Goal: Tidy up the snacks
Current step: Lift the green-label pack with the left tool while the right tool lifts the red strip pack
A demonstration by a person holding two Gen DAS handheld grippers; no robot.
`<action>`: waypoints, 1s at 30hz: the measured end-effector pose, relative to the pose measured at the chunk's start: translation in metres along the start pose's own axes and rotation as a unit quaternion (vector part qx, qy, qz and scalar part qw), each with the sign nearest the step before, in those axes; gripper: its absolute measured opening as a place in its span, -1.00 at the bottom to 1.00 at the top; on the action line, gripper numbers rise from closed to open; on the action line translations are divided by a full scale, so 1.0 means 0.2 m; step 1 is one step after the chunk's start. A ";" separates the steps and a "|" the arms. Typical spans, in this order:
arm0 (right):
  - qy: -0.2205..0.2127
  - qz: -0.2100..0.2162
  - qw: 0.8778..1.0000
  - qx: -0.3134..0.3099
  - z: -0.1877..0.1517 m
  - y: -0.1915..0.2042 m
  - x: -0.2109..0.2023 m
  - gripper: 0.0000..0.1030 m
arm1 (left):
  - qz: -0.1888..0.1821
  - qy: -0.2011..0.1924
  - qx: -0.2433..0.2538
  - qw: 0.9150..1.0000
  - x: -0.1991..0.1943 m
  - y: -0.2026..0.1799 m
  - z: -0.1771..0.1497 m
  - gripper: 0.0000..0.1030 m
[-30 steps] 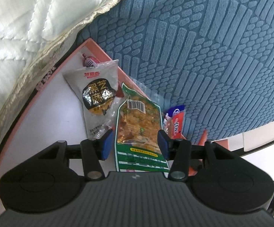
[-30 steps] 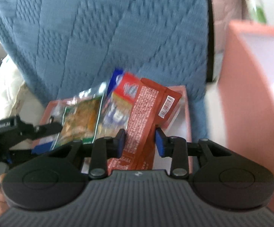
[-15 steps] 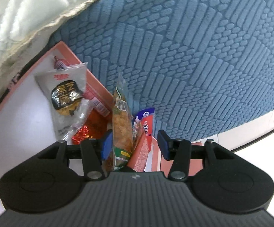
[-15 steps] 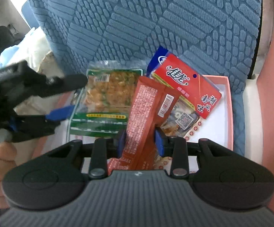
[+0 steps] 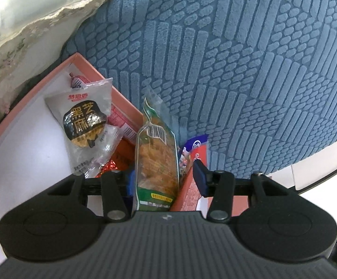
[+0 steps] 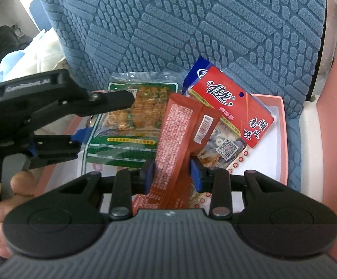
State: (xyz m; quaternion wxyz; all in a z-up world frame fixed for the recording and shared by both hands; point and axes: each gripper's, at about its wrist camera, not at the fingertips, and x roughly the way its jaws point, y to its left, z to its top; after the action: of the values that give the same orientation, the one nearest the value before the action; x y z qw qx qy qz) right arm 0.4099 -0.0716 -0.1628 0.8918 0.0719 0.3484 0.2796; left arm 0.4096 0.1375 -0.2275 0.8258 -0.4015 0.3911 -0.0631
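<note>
Pinching a brick-red snack packet [image 6: 180, 137] upright between both pads, right tongs [image 6: 172, 174] over the pink tray [image 6: 282, 139]. Left tongs [image 5: 166, 179] spread around a green-bordered packet [image 5: 155, 160] standing on edge, one blue pad against its side, the other pad clear of it; no firm grip visible. Behind, leaning against the blue textured cushion [image 5: 249, 69], a red-and-blue packet [image 6: 233, 107] with white lettering. Lying flat at the far corner of the tray, a clear packet with a black sesame label [image 5: 84, 123], with a small red sausage stick [image 5: 76, 81] beyond it. Wrapped round the left handle, a bare hand [image 6: 3, 200]. Quilted white bedding [image 5: 17, 11] beside the cushion.
</note>
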 end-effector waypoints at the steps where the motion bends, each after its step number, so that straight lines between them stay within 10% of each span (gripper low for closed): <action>1: 0.000 0.000 1.000 -0.001 0.00 0.00 0.00 -0.28 | 0.003 -0.001 0.003 1.000 0.01 0.00 -0.01 0.04; 14: -0.008 -0.011 1.000 -0.025 -0.02 0.00 -0.06 -0.28 | 0.019 -0.001 0.014 1.000 0.05 -0.04 -0.07 -0.69; 30: -0.040 -0.036 0.998 -0.040 -0.11 0.04 -0.28 -0.28 | 0.047 -0.014 0.075 0.996 -0.21 -0.12 -0.21 -0.75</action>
State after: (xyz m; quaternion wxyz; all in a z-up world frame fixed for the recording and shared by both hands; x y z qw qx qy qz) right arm 0.3582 -0.0972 -0.1435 0.9168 0.0345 0.3030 0.2580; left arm 0.3565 0.1130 -0.2022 0.8608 -0.3207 0.3924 -0.0474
